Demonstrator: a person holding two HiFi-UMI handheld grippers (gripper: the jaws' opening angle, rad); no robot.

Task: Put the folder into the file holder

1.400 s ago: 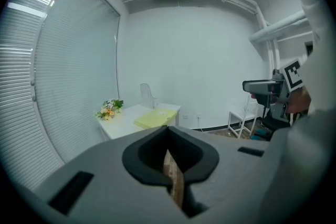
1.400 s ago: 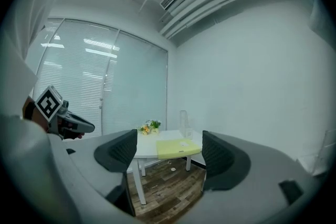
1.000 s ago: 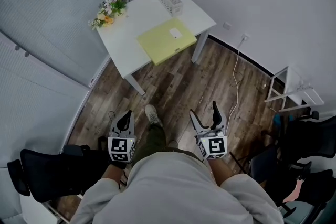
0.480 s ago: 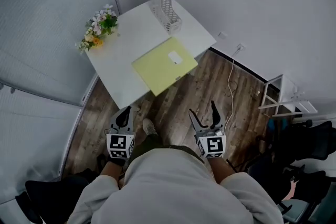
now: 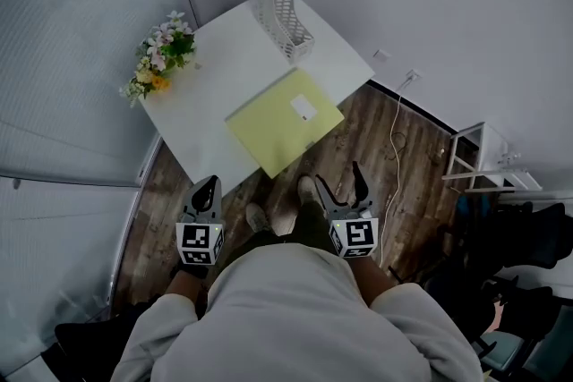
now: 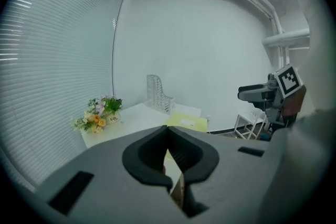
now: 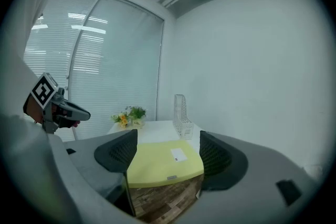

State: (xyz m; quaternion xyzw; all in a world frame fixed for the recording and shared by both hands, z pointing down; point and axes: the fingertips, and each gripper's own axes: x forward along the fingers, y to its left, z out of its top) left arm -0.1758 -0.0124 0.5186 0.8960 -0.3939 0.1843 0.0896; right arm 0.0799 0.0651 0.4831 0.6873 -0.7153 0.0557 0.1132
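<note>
A yellow-green folder [image 5: 285, 121] with a white label lies flat on the white table [image 5: 224, 72], its near corner jutting over the front edge. A clear mesh file holder [image 5: 283, 11] stands upright at the table's far side. In the right gripper view the folder [image 7: 164, 163] shows between the spread jaws, with the file holder [image 7: 182, 114] behind it. My right gripper [image 5: 340, 185] is open and empty, short of the table. My left gripper [image 5: 207, 195] is shut on nothing, also held short of the table. In the left gripper view the file holder [image 6: 158, 93] and folder [image 6: 187, 122] lie ahead.
A small pot of flowers [image 5: 158, 63] sits at the table's left corner. A white cable [image 5: 395, 141] runs over the wood floor to a wall socket. A white rack [image 5: 488, 161] and dark chairs [image 5: 515, 246] stand at the right. Blinds cover the left wall.
The person has stepped toward the table, so the table and folder sit nearer to both grippers. The right gripper has risen a little toward the folder.
</note>
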